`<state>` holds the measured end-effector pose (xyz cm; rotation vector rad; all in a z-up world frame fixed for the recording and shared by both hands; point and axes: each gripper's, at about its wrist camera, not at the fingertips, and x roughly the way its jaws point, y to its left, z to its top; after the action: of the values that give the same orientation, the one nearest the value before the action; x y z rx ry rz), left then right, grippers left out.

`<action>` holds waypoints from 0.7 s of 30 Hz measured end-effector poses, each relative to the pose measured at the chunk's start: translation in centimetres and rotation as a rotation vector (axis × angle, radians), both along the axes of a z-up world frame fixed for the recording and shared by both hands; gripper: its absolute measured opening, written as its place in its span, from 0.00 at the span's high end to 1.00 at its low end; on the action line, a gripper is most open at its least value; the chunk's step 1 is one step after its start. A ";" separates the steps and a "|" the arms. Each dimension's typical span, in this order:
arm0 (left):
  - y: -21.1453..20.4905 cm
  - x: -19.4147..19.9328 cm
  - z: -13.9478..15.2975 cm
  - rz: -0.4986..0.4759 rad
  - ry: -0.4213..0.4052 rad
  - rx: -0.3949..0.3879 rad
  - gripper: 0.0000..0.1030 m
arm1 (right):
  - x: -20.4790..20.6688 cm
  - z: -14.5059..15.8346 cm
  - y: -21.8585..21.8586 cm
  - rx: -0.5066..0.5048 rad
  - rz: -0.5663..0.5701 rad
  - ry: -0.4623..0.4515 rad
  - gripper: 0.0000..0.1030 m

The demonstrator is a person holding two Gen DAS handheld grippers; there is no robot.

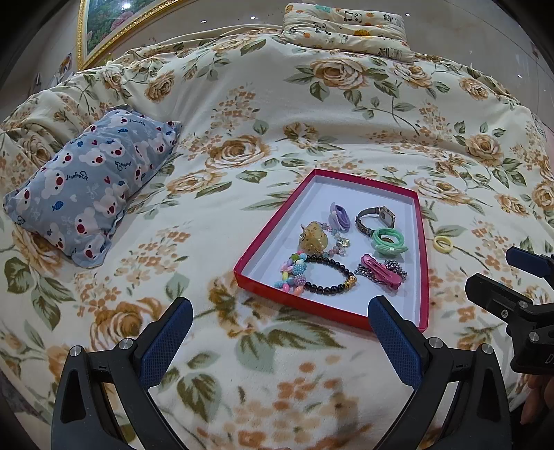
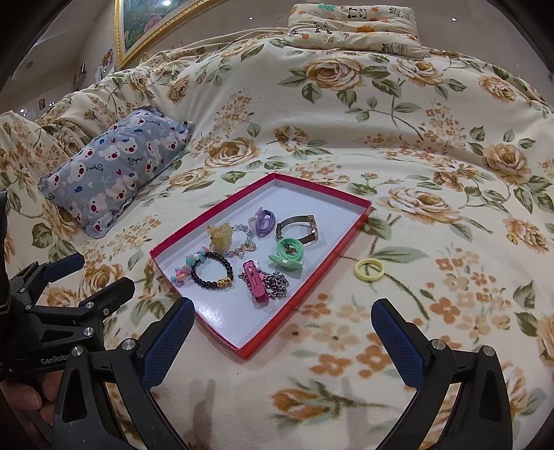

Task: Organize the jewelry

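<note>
A shallow red tray (image 1: 423, 242) (image 2: 194, 221) with a white floor lies on the floral bedspread. It holds a black bead bracelet (image 1: 329, 273) (image 2: 213, 271), a pastel bead bracelet (image 1: 292, 273), a pink hair clip (image 2: 254, 280) on a dark chain, a green hair tie (image 2: 289, 254), a purple hair tie (image 2: 264, 218), a watch (image 2: 299, 226) and a yellow charm (image 2: 220, 235). A yellow ring (image 1: 442, 244) (image 2: 369, 269) lies on the bedspread just right of the tray. My left gripper (image 1: 280, 332) is open and empty before the tray. My right gripper (image 2: 282, 332) is open and empty, near the tray's corner.
A grey bear-print pillow (image 1: 90, 187) (image 2: 117, 166) lies to the left. A folded panda-print quilt (image 1: 346, 29) (image 2: 353, 29) sits at the far end of the bed. A gold-framed picture (image 2: 149, 24) hangs behind.
</note>
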<state>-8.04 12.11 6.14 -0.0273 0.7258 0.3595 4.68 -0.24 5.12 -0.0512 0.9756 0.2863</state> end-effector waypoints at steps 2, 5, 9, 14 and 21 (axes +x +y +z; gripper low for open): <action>0.0 0.0 0.0 0.000 0.000 0.000 0.01 | 0.0 0.0 0.0 0.002 -0.002 0.003 0.00; 0.0 0.0 0.0 0.000 0.000 -0.001 0.01 | -0.1 0.0 0.1 0.003 -0.001 0.002 0.00; 0.0 -0.1 0.0 0.001 0.000 -0.001 0.01 | -0.1 0.0 0.1 0.006 0.001 -0.002 0.00; 0.0 -0.1 0.1 0.002 0.000 0.002 0.01 | -0.1 0.0 0.2 0.006 0.001 -0.001 0.00; -0.1 -0.2 0.3 0.004 -0.005 0.011 0.01 | -0.2 0.1 0.2 0.010 0.004 -0.004 0.00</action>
<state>-8.24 12.01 6.39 -0.0190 0.7187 0.3669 4.53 0.00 5.24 -0.0446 0.9703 0.2950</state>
